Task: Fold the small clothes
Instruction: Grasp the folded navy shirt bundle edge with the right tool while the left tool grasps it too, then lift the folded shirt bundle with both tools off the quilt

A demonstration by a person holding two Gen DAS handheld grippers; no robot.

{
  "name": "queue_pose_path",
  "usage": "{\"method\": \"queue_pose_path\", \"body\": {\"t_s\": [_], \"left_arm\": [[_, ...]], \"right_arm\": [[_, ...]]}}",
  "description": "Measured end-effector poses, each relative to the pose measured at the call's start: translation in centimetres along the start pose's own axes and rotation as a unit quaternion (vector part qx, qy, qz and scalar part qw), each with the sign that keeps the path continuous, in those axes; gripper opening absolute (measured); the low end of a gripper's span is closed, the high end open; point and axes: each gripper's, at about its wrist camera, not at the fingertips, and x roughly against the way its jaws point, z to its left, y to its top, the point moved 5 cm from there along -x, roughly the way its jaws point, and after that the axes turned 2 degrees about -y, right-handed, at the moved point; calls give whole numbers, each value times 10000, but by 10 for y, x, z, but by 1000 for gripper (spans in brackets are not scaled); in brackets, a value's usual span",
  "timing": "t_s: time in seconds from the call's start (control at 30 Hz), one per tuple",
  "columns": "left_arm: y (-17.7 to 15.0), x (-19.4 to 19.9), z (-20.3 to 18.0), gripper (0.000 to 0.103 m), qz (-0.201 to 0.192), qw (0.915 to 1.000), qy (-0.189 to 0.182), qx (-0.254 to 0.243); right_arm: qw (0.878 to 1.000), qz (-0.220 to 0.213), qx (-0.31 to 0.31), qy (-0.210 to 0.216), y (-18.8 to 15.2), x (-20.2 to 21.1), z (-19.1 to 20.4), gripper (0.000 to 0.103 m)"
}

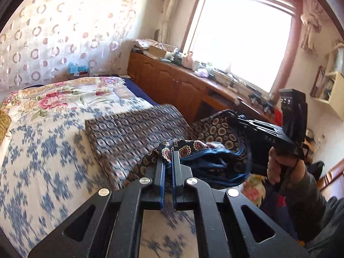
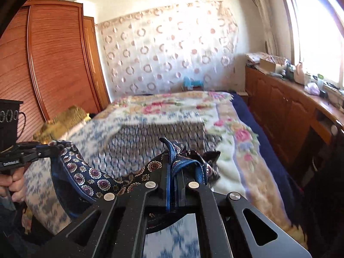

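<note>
Both grippers, left (image 1: 168, 157) and right (image 2: 172, 167), clamp the garment (image 1: 206, 150), held off the bed (image 1: 43, 139). Blur hides its corners; we should probably keep the edge taut and level.

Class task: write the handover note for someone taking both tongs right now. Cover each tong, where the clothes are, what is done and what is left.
Left tongs: shut on one edge of the dark navy medallion-print cloth garment.
Right tongs: shut on its blue-trimmed opposite edge.
The garment hangs between both tongs, above the bed's blue-and-white floral cover.
A blue-grey geometric-patterned folded cloth lies on the bed behind it.
Done: garment picked up.
Left: lay it flat, fold it.
</note>
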Motion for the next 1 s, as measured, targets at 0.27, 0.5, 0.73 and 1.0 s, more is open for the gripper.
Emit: {"method": "queue_pose_path", "body": {"t_s": [0.27,0.5,0.73,1.0], "left_arm": [[41,-42,63,6,43,9985,417,337],[49,-78,107,6,303,9963,602,537],[52,-104,123,6,639,9940,779,424],[56,-108,119,31,711,9936,868,82]], "right_arm": [[9998,118,-155,14,28,-73,-15,2],[9985,511,-204,-24,48,-139,-11,2],[9970,724,-265,-70,60,-153,-14,2],[9969,758,-136,-165,72,-154,-9,2]]}}
